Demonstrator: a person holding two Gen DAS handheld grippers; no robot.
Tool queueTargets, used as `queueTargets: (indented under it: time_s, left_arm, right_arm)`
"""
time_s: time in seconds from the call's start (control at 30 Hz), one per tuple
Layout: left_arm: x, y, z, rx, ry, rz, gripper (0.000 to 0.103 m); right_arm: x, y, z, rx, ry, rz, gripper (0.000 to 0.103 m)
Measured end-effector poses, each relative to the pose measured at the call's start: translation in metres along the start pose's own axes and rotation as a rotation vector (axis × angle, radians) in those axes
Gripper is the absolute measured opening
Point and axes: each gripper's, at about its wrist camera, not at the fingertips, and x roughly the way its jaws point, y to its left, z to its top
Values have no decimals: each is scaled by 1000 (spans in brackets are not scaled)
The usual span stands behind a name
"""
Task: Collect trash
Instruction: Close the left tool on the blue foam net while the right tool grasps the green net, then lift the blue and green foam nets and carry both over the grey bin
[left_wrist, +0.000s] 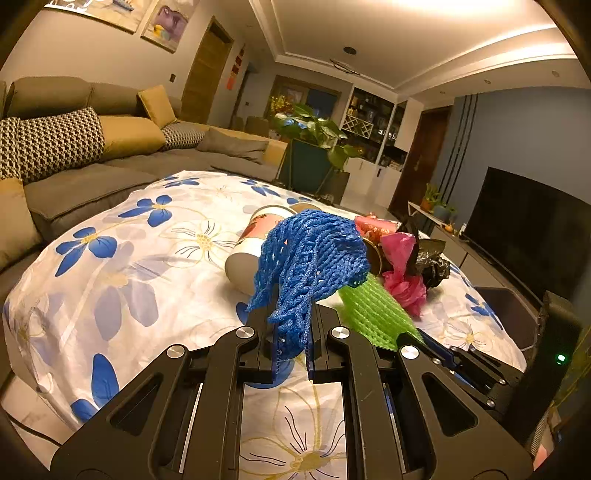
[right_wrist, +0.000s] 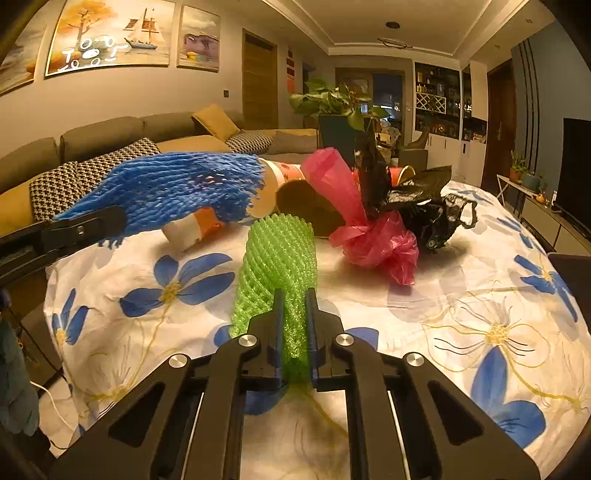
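From the left wrist camera, the left gripper (left_wrist: 291, 328) was clamped on a blue foam net sleeve (left_wrist: 310, 266), its fingers (left_wrist: 264, 332) drawn narrow around the lower end while the rest of the mesh drooped forward and hung clear of the floral tablecloth (left_wrist: 129, 266). Behind the sleeve lay a paper cup (left_wrist: 255, 236) on its side. To the right sat a green foam net sleeve (left_wrist: 373, 314), pinched at its near end by the right gripper (left_wrist: 417, 338), and beyond it a crumpled pink plastic bag (left_wrist: 400, 266) touching a black plastic bag (left_wrist: 432, 258). A grey sofa (left_wrist: 92, 177) stood past the table's left edge.

From the right wrist camera, the right gripper (right_wrist: 295, 325) held the green foam net sleeve (right_wrist: 280, 258) between nearly closed fingers (right_wrist: 275, 325) — the sleeve stretched forward, and whether it touched the floral tablecloth (right_wrist: 461, 295) could not be told. The blue foam net sleeve (right_wrist: 177, 188) was lifted at left, gripped by the left gripper (right_wrist: 110, 221), above the paper cup (right_wrist: 266, 192). The pink plastic bag (right_wrist: 369, 236) and black plastic bag (right_wrist: 428, 210) lay bunched together just behind — near the table's middle.
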Motion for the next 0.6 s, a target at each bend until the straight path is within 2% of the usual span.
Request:
queueTargets:
  time_s: [0.27,0.6]
  left_arm:
    - [-10,-9,2,12,-19,-11,9]
    - [-17,-43,6,64,-42,-69,9]
  right_arm:
    - [-39,-7,1,-5,-64,-13,11]
    - [-82,-33,2,46,-139,-88,11]
